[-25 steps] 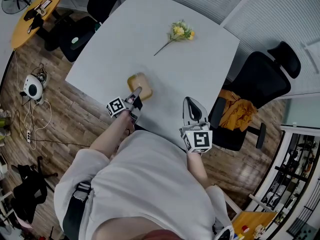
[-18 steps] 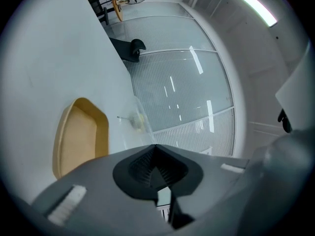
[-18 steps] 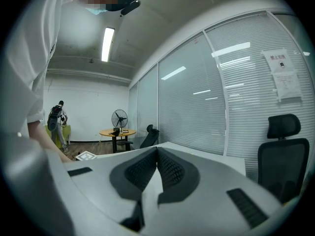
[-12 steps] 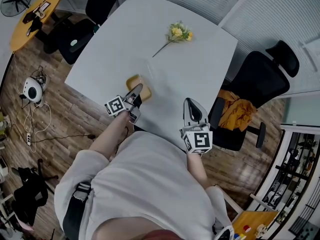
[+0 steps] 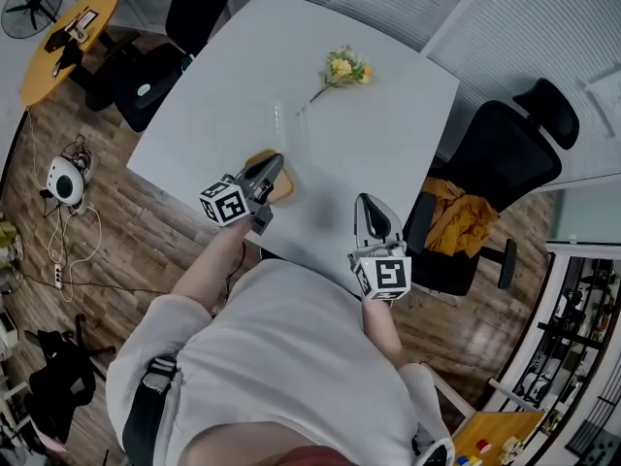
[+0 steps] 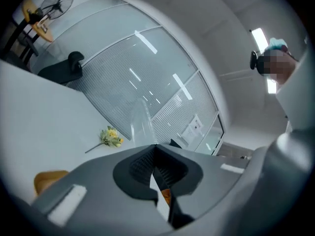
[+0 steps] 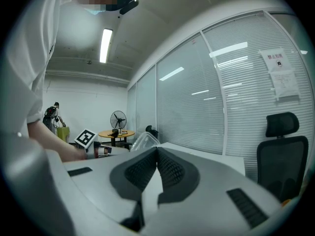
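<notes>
You've got your left gripper [image 5: 273,163] clamped on the clear plastic lid [image 7: 144,140], lifting it over the tan tray [image 5: 283,190] on the worktop [image 5: 388,115] — right gripper [image 5: 368,200] closed, empty — and that thin rim needs a firm pinch.

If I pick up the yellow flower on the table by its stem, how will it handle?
Probably very light: the flower is a small yellow head on a thin stem. Gripped far from the head, it may droop. Flat on the smooth white table, it would likely slide rather than roll if pushed.
</notes>
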### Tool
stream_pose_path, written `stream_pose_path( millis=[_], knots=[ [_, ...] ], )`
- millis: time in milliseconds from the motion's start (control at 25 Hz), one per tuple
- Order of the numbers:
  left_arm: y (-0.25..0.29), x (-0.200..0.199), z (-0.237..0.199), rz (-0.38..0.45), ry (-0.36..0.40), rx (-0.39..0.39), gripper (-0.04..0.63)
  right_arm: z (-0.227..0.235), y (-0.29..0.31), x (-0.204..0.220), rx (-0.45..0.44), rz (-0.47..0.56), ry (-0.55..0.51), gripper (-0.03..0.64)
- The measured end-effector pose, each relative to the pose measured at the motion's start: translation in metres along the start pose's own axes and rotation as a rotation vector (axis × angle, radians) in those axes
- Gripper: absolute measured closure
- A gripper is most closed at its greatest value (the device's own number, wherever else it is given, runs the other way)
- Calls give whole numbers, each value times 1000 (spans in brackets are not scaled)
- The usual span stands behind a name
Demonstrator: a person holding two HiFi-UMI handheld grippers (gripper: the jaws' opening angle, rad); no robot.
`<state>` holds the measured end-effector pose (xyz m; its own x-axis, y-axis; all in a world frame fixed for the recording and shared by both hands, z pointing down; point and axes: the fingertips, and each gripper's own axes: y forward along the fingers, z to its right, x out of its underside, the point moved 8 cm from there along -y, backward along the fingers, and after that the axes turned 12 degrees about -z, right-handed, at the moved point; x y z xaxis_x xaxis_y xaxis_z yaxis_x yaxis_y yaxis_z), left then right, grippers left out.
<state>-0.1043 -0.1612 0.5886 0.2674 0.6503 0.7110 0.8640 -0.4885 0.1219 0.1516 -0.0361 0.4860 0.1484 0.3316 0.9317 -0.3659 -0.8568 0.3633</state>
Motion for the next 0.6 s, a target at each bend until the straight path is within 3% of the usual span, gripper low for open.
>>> stream_pose_path(
  millis=[600],
  knots=[
    [-9,-41,54,0,503,-250,589,2,-2,-1,11,14,3,609]
  ],
)
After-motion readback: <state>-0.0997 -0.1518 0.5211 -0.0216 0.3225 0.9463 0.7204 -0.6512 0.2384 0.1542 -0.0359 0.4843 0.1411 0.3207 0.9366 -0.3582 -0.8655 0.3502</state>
